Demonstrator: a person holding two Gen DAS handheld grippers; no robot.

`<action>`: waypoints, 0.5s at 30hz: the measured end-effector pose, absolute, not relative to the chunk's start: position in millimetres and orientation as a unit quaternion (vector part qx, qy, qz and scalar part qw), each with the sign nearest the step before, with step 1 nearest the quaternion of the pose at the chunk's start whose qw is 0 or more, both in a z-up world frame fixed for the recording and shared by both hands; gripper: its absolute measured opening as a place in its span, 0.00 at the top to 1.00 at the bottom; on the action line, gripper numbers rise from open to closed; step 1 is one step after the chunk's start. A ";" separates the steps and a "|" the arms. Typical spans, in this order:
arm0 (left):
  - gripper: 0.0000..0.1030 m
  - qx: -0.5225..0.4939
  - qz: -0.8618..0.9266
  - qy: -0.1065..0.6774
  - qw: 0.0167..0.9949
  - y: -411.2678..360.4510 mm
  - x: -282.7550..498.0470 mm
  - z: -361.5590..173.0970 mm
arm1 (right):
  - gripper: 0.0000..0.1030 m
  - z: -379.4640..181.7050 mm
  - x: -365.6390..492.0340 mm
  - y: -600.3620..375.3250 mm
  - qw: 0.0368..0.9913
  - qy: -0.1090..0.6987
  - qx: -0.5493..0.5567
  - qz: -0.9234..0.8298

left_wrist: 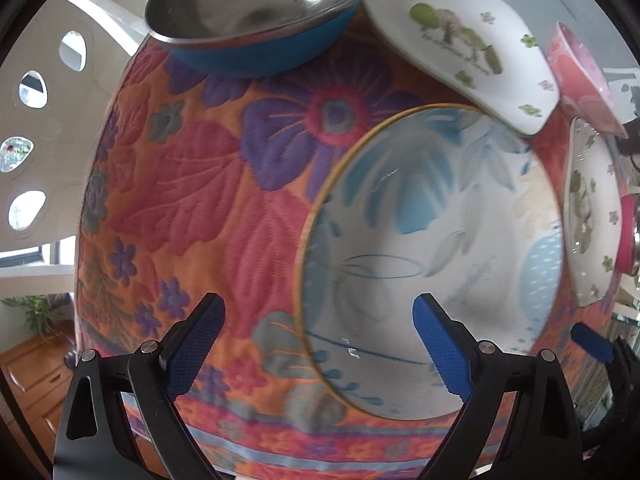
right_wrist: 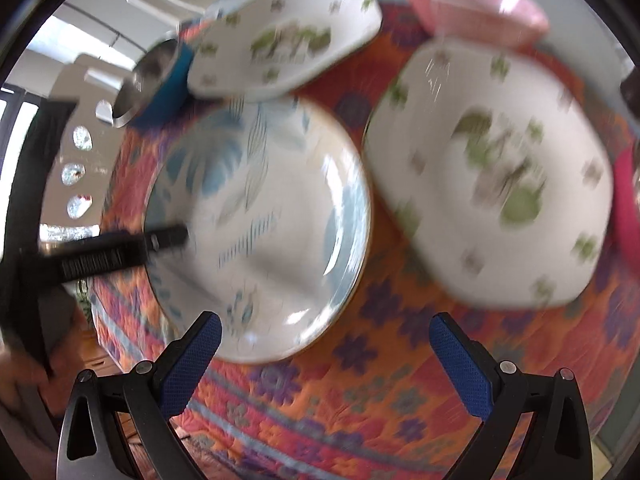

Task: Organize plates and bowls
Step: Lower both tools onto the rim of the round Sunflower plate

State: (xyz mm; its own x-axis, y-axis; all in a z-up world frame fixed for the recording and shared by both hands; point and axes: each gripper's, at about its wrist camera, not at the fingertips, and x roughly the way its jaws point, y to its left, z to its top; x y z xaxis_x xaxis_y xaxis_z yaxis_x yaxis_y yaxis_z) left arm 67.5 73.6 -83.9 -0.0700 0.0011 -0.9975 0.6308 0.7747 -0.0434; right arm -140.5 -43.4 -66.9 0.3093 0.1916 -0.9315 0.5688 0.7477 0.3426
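Observation:
A round plate with blue leaf patterns and a gold rim (left_wrist: 420,240) (right_wrist: 260,232) lies on the floral tablecloth. My left gripper (left_wrist: 320,340) is open, with the plate's near rim between its fingers; it also shows as a dark bar (right_wrist: 120,252) reaching the plate's left edge. My right gripper (right_wrist: 328,360) is open and empty, just short of the plate's near edge. A white plate with green flowers (right_wrist: 492,176) (left_wrist: 592,216) sits to its right, another white flowered plate (right_wrist: 288,36) (left_wrist: 460,40) behind. A steel bowl with a blue outside (left_wrist: 256,12) (right_wrist: 156,80) stands at the back.
A pink bowl (right_wrist: 472,4) (left_wrist: 580,64) stands at the far right corner, and a magenta object (right_wrist: 628,216) is cut off at the right edge. The orange floral tablecloth (left_wrist: 180,184) covers the table, whose left edge drops to a wooden floor. The right wrist view is motion-blurred.

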 end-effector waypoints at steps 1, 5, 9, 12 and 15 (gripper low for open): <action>0.09 0.232 -0.245 0.690 0.640 77.6 71.1 -88.1 | 0.00 -73.4 -140.1 -38.6 0.735 0.578 0.331 -0.127; 0.06 0.237 -0.269 0.678 0.642 83.2 81.8 -102.0 | 0.00 -96.6 -134.9 -29.9 0.732 0.588 0.304 -0.159; 0.00 0.221 -0.313 0.645 0.661 83.7 88.9 -103.6 | 0.00 -104.4 -126.2 -28.8 0.745 0.573 0.281 -0.194; 0.00 0.217 -0.326 0.623 0.678 75.7 91.2 -103.3 | 0.00 -109.8 -121.6 -31.6 0.753 0.551 0.287 -0.216; 0.00 0.208 -0.330 0.609 0.690 69.6 95.1 -102.4 | 0.00 -110.0 -119.0 -36.2 0.755 0.529 0.304 -0.238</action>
